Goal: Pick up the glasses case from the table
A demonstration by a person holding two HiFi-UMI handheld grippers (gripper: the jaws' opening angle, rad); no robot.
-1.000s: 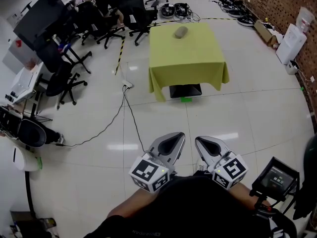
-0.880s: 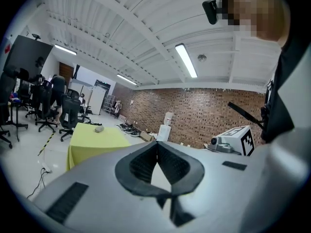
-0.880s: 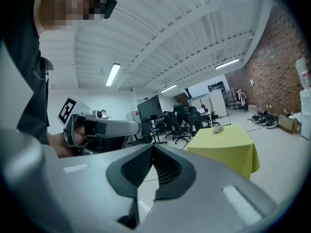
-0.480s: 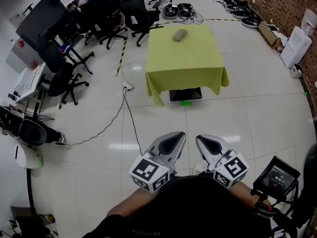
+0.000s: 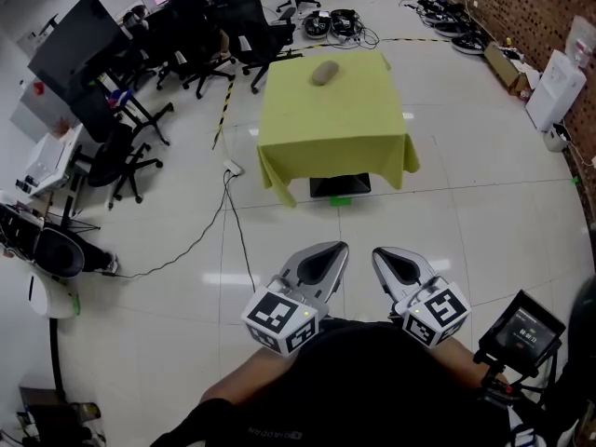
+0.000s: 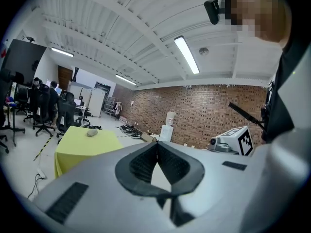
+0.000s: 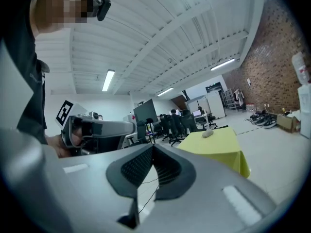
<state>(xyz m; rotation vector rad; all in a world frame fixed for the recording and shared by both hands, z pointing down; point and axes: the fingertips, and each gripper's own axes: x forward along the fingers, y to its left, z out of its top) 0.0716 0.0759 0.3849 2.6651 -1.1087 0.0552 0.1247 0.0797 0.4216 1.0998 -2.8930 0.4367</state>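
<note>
Well, in the head view you keep the left tongs [image 5: 328,261] and right tongs [image 5: 389,264] tucked near your body at 6 o'clock, likely because the glasses case [image 5: 323,73] lies well apart at 12 o'clock, near the table's [image 5: 335,124] far edge. Open floor lies between, and chairs [image 5: 244,33] crowd 11 o'clock. In the left gripper view the tongs are closed and empty, with the case at 9 o'clock. In the right gripper view they are closed and empty too, with the case at 3 o'clock.

Too small for any detail: glasses case [image 5: 323,73], only a grey lump far back on the cloth-draped surface [image 5: 335,128]. Legs hidden by that cloth, dark box [image 5: 340,186] beneath half covered. Print on the small screen [image 5: 523,329] unreadable. White unit [image 5: 37,301] cut by the left edge.
</note>
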